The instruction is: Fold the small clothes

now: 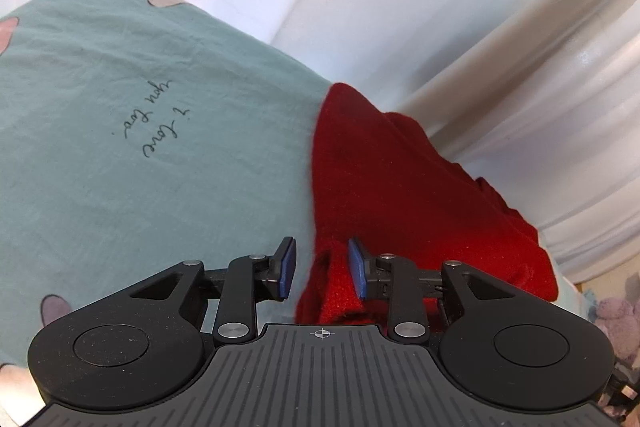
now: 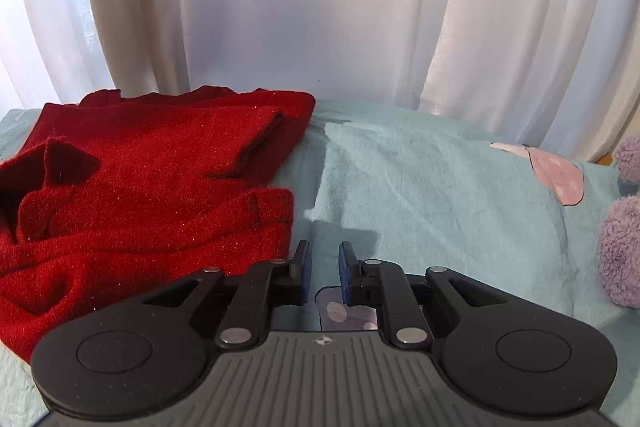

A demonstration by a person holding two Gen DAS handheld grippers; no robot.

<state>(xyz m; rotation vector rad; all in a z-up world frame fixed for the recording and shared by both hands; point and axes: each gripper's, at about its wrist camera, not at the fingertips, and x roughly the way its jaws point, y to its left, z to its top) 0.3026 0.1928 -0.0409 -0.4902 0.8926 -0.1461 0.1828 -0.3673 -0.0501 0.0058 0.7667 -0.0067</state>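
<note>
Red knitted garment (image 2: 152,187), soft, light and limp, lying rumpled on the teal bedsheet (image 2: 420,195); left tongs (image 1: 322,269) open astride its near edge, right tongs (image 2: 323,273) open and empty beside its hem, the likeliest grasping point.

Bare teal bed sheet (image 2: 420,187) lies open ahead of the right gripper (image 2: 323,271), whose parted fingers hold nothing. The red garment (image 2: 140,187) heaps up just left of it, a purple plush toy (image 2: 618,251) sits at far right (partly cropped), and white curtains (image 2: 320,7) close off the back.
</note>
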